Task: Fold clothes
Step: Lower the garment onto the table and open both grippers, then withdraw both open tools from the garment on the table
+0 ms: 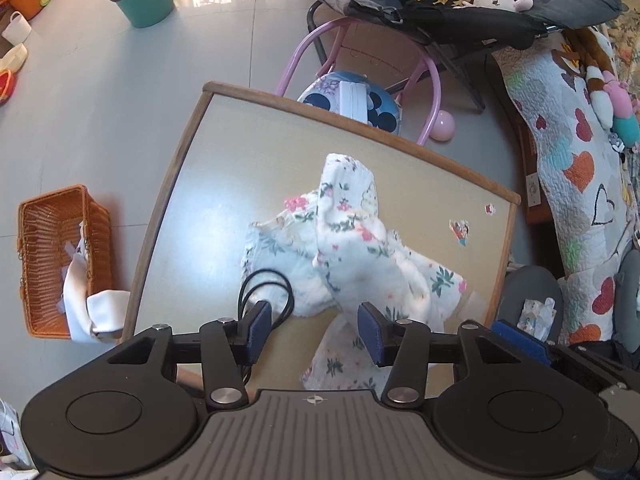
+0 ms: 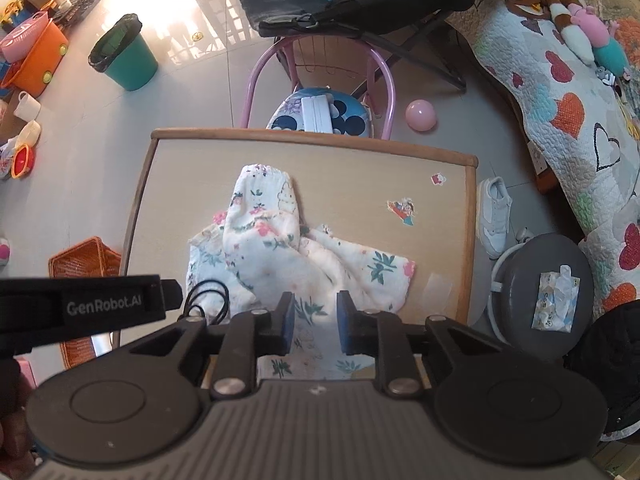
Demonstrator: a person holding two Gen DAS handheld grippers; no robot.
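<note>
Left wrist view showed the floral garment (image 1: pixel 340 248) lying crumpled on the small wooden-edged table (image 1: pixel 224 168), one leg or sleeve doubled over the middle and its near edge hanging past the table's front. I judged it to be child's trousers or pyjamas but could not tell for certain.

My left gripper (image 1: pixel 316 328) hovered pointing straight down over the garment's near edge, jaws apart, no cloth pinched between the blue pads. A loop of black cord (image 1: pixel 266 292) lay beside its left pad, on the cloth.

My right gripper (image 2: pixel 316 326) stood just above the same near edge, jaws partly apart, pads clear of the fabric as far as I could see. Neither held anything.

Judgement: the fold was not neat; the piece was bunched rather than flat. For the next grasp I would take two corners of the near hem, one per gripper, well apart, lift only enough to clear the wrinkles, and keep the cord out of the left jaws.

An orange wicker basket (image 1: pixel 60 256) sat on the floor to the table's left.
</note>
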